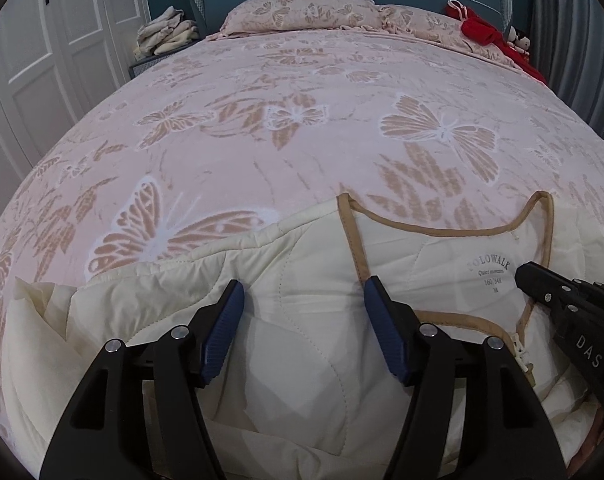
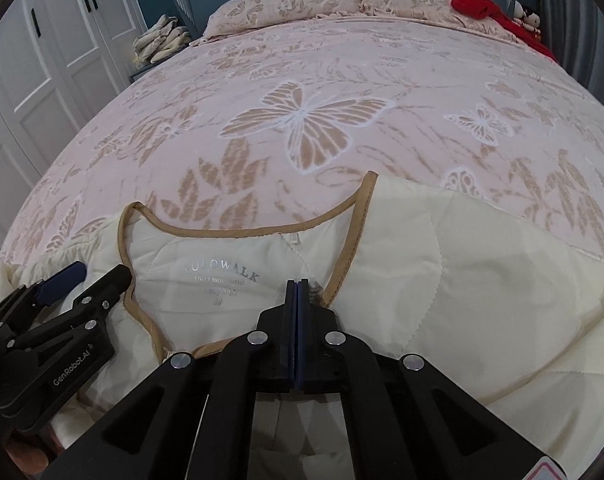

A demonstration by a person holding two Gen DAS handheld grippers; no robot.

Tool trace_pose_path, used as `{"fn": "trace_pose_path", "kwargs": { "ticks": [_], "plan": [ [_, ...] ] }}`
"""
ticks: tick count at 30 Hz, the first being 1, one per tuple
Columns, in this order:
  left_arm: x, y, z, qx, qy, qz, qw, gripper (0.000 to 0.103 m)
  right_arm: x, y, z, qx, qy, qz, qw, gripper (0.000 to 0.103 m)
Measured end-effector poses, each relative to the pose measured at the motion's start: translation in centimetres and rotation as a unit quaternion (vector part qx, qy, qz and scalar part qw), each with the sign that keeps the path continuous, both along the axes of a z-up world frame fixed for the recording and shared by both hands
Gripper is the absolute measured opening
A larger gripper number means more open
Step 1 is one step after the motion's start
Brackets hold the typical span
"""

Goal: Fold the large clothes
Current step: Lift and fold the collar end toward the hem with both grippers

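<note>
Nearest the right wrist camera, the right tool (image 2: pixel 298 286) has its blue pads pressed flat together at the tan-bound collar edge of the cream quilted jacket (image 2: pixel 441 280). The cloth looks pinched between them, though the pad tips hide the contact itself. The left tool (image 1: pixel 303 300) stands fairly wide over the shoulder panel on the other side of the neckline, its blue pads (image 1: pixel 232 312) just above the cloth and gripping nothing.

The jacket lies face up at the near end of the bed with the pink butterfly-patterned bedspread (image 1: pixel 302 140), collar towards the pillows. This reads as the opening grasp of a fold: one side of the collar is taken, the other not yet. The next move probably calls for the left tool to sink and clamp the shoulder, so that both can lift evenly.

The left view alone shows the zip pull (image 1: pixel 521 354) at the collar's base and the rumpled sleeve at the left. The right view alone shows the smooth right-hand chest panel and the shut pads edge-on.
</note>
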State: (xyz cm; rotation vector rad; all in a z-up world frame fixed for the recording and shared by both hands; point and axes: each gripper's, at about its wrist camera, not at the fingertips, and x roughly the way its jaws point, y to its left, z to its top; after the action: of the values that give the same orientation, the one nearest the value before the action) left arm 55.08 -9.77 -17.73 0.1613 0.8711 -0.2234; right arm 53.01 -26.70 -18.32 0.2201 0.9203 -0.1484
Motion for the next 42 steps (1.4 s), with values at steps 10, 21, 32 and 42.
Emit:
{"fn": "trace_pose_path", "kwargs": {
  "ticks": [10,21,32,42],
  "plan": [
    [-0.9,2.3,2.2,0.008,0.017,0.065,0.9977,0.083,-0.5,-0.2,2.5,0.01,0.026,-0.005,1.0,0.014],
    [3.9,-1.1,2.5,0.058,0.036,0.047,0.9966,0.076,4.5,3.3,2.3,0.02,0.048,0.056,0.997,0.011],
    [3.9,0.6,0.1,0.04,0.008,0.089,0.9952,0.081,2.2,-4.4,0.1,0.062,0.015,-0.026,0.998,0.0],
    [-1.9,6.0,4.7,-0.037,0.01,0.077,0.9962,0.082,-4.2,-2.3,6.6,0.019,-0.033,-0.007,0.999,0.035]
  ]
}}
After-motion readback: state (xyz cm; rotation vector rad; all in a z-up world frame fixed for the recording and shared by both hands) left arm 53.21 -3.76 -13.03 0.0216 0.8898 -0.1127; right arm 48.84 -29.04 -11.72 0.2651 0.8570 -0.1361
